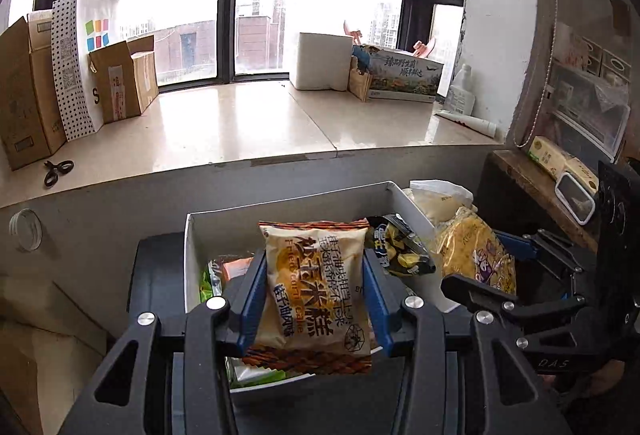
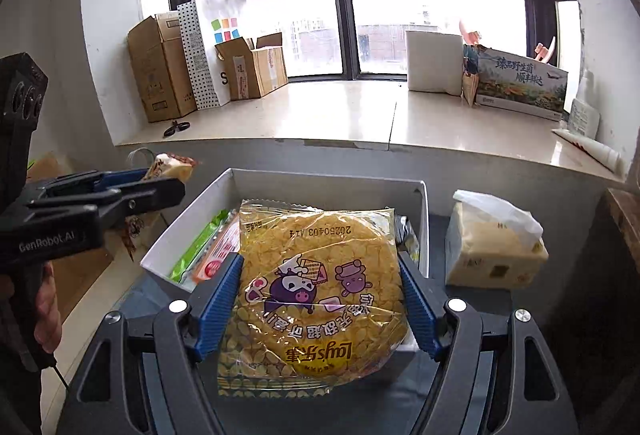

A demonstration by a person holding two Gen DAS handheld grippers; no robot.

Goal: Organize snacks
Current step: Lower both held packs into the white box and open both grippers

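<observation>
My left gripper is shut on a beige and orange corn cake packet, held upright above the white box. In the right wrist view the same gripper comes in from the left with the corn cake packet at its tips. My right gripper is shut on a round yellow Lay's chip bag, lifted over the white box. The left wrist view shows that yellow chip bag at the right, in the right gripper. Green and orange packets lie inside the box.
A tissue pack sits right of the box on the dark surface. The window ledge behind holds cardboard boxes, a paper bag, scissors, a white box and a printed carton. A black and yellow packet lies in the box.
</observation>
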